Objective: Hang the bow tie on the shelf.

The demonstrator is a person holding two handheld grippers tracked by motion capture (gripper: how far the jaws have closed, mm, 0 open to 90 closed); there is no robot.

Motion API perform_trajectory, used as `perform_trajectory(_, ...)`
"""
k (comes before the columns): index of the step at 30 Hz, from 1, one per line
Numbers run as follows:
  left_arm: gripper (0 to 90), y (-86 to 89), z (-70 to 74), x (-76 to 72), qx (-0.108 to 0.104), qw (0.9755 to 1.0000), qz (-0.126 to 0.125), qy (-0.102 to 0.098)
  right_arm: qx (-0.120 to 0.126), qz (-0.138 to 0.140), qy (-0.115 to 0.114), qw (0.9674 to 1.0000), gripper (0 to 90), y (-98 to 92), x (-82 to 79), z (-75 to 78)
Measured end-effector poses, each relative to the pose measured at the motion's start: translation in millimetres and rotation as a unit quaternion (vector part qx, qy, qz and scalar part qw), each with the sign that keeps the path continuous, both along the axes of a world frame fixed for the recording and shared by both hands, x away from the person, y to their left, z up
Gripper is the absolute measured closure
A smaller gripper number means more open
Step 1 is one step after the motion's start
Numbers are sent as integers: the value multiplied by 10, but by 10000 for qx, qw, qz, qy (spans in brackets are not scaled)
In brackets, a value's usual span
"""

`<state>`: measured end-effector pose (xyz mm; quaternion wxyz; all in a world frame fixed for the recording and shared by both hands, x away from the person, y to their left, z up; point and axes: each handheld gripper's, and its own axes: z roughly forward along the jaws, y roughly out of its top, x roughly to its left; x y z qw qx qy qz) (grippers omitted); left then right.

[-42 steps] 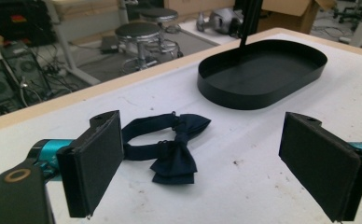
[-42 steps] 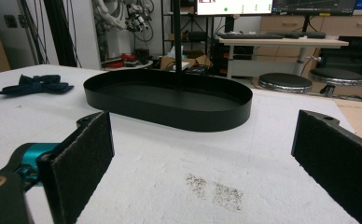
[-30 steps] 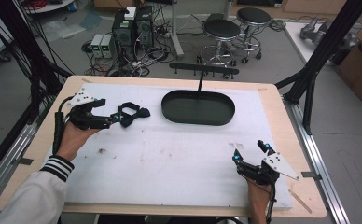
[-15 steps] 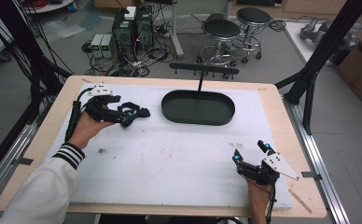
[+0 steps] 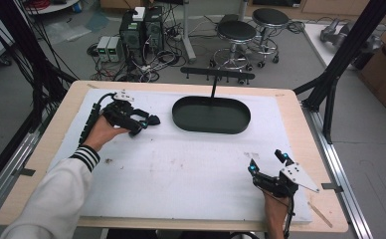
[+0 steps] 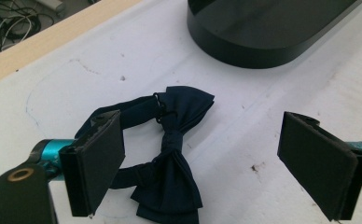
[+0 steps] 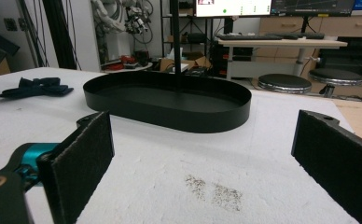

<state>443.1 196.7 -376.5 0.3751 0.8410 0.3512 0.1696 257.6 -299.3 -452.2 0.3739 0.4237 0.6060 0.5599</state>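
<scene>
A dark navy bow tie (image 6: 172,154) lies flat on the white mat (image 5: 181,169) near the table's far left, with its strap looped out to one side. The left gripper (image 5: 144,122) hangs just above it with its jaws spread wide. In the left gripper view one pad (image 6: 97,161) stands over the strap while the other (image 6: 316,163) is well off to the side, and neither pad presses the cloth. In the high view the bow tie is mostly hidden under that gripper. A black oval tray (image 5: 211,114) with a thin upright post (image 5: 214,88) sits just beyond the bow tie, toward the middle of the table's far edge. The right gripper (image 5: 268,164) rests low near the front right part of the mat, well apart from the tray, its jaws also wide and holding nothing. In the right gripper view the bow tie (image 7: 34,87) lies far off, left of the tray (image 7: 170,105). A grey smudge (image 7: 212,191) marks the mat between those jaws.
</scene>
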Motion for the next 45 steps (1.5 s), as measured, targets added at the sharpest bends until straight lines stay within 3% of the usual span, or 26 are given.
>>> perform_trajectory(4,154,-17,-71,68,-51,9999,55,142,-8,8,1,10000,47,3,1,0)
perform_trajectory(8,154,-15,-110,138,361,9989,56,301,-15,7,5,10000,47,2,3,0)
perform_trajectory(12,156,-75,-60,166,339,9991,-29,243,-35,-24,17,10000,47,8,4,1)
perform_trajectory(21,180,-197,-166,353,800,9959,-47,421,13,-34,-45,10000,47,2,-11,-2)
perform_trajectory(26,249,-173,-201,389,953,9942,68,503,64,-62,-48,9999,47,-5,-10,-3)
perform_trajectory(27,274,-158,-226,396,1088,9920,203,614,65,-46,-27,10000,47,-3,-12,-3)
perform_trajectory(34,387,-222,-256,388,1249,9900,152,634,62,-72,-49,9999,47,-8,-8,-3)
perform_trajectory(38,433,-243,-281,388,1305,9890,200,663,47,-57,-58,10000,47,-5,-8,-3)
perform_trajectory(40,441,-246,-295,389,1382,9874,253,732,40,-56,-33,10000,47,-1,-12,-3)
perform_trajectory(45,480,-216,-285,406,1341,9874,394,747,64,-76,-48,9999,47,-7,-8,-3)
